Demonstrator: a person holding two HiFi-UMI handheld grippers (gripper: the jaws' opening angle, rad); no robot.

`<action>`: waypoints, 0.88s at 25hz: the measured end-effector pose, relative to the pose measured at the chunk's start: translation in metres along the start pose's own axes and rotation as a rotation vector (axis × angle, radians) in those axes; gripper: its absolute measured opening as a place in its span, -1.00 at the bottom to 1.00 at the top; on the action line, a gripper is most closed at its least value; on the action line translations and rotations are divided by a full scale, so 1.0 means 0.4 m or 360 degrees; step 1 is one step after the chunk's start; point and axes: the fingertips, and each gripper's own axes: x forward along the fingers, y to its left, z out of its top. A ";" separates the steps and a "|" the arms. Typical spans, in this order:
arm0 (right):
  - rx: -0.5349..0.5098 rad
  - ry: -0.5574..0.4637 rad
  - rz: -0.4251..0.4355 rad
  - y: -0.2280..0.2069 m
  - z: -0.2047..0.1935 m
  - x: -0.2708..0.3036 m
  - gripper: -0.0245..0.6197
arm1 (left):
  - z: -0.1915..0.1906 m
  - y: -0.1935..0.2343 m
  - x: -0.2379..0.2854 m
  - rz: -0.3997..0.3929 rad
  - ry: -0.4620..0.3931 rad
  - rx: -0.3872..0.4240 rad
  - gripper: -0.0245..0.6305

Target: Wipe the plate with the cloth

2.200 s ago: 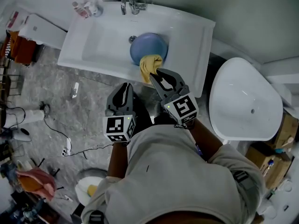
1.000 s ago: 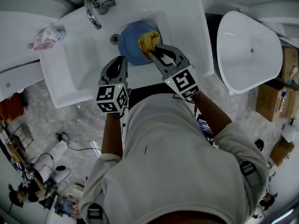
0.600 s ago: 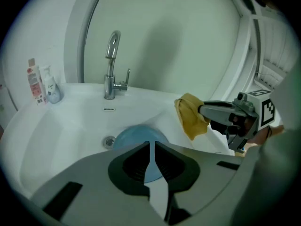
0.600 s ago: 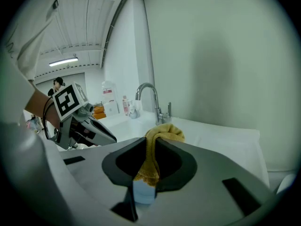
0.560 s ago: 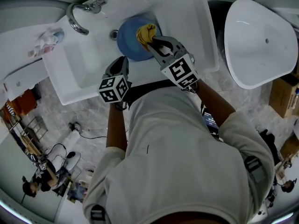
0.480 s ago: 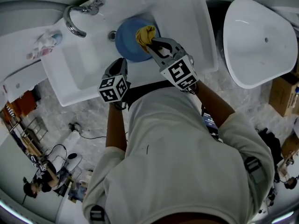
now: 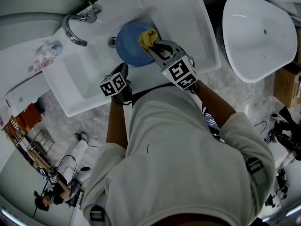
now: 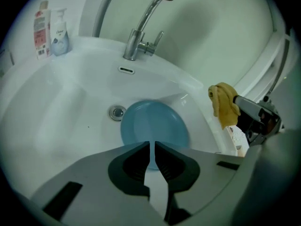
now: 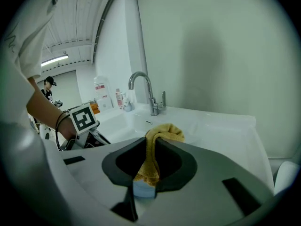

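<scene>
- The left gripper hovers over the near edge of the white ceramic sink. Its fingers are drawn almost together with nothing between them.
- At its 3 o'clock, the right gripper has its fingers clamped on a bunched yellow terry cloth.
- The round blue plate lies flat in the sink's bowl, at 12 o'clock from the left gripper and just beside the drain.
- From overhead the cloth sits over the plate's 3 o'clock rim, but the left gripper view shows it raised clear of the plate.
- Farther back, seen from the left gripper, a curved chrome tap stands at the plate's 12 o'clock. Two plastic bottles stand at 10 o'clock.
</scene>
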 end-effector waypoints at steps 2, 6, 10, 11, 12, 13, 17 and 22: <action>0.0023 0.0013 -0.0012 0.008 0.001 0.012 -0.74 | 0.000 0.022 0.016 0.0010 0.0029 -0.0006 -0.80; 0.0054 0.0044 -0.0026 0.038 0.004 0.050 -0.74 | -0.009 0.062 0.046 -0.0024 0.0110 -0.0043 -0.80; 0.0057 0.0064 -0.0036 0.061 0.020 0.085 -0.74 | -0.020 0.095 0.074 -0.0067 0.0189 -0.0089 -0.80; 0.0059 0.0068 -0.0041 0.064 0.025 0.093 -0.74 | -0.018 0.102 0.078 -0.0077 0.0201 -0.0105 -0.80; 0.0063 0.0073 -0.0047 0.066 0.029 0.100 -0.74 | -0.014 0.110 0.082 -0.0084 0.0208 -0.0124 -0.80; 0.0068 0.0080 -0.0054 0.068 0.032 0.106 -0.74 | -0.012 0.118 0.086 -0.0090 0.0213 -0.0141 -0.80; 0.0095 0.0114 -0.0093 0.071 0.031 0.120 -0.74 | -0.018 0.131 0.111 -0.0147 0.0263 -0.0185 -0.78; 0.0123 0.0168 -0.0137 0.069 0.018 0.129 -0.74 | -0.023 0.137 0.142 -0.0193 0.0307 -0.0247 -0.65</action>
